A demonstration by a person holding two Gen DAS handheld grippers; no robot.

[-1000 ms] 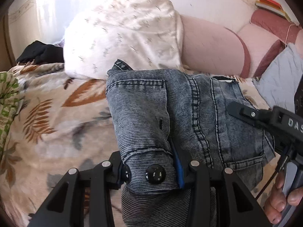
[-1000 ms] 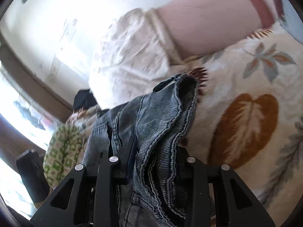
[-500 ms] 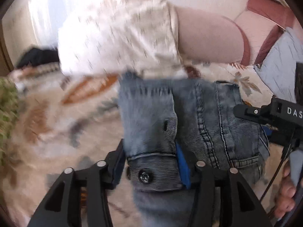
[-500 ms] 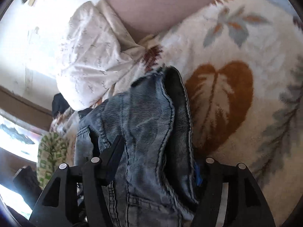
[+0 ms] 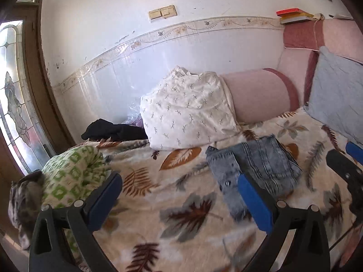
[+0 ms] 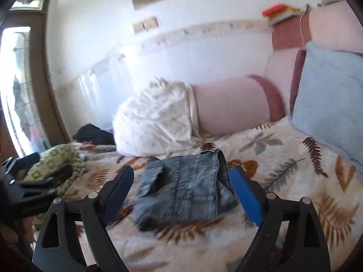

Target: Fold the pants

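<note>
Nearest the left wrist camera, the left gripper [image 5: 179,195] hangs above the bed with its 2 blue-padded fingers [image 5: 254,206] spread wide apart and nothing between them. In the right wrist view the right gripper [image 6: 181,185] is the same: its 2 fingers [image 6: 246,195] stand well apart, clear of the cloth, framing the bundle from either side without touching it as far as the blurred picture shows. The right gripper's black body also shows at the right edge of the left wrist view.

Below both lies the leaf-print blanket [image 5: 192,215], cream with brown and grey leaves, covering the bed. The folded jeans [image 5: 256,170] rest on it as a compact, roughly square grey-blue denim bundle, waistband button toward the near side in the left wrist view. In the right wrist view the jeans [image 6: 186,192] sit straight ahead between the open fingers, a thick folded edge standing up along their right side.

To the left, a green-and-white patterned cloth [image 5: 72,176] is bunched on the blanket, well apart from the jeans. Just beyond the jeans a white pillow with a small sprig print [image 5: 186,115] leans against a pink bolster [image 5: 258,99]. A black garment [image 5: 111,131] lies left of the pillow by the wall. A pale blue cushion [image 5: 335,97] stands at the far right. Farthest back, the white wall carries a patterned border strip [image 5: 181,30] and a pair of light switches [image 5: 162,12], and books [image 5: 292,14] lie stacked on the sofa back.
</note>
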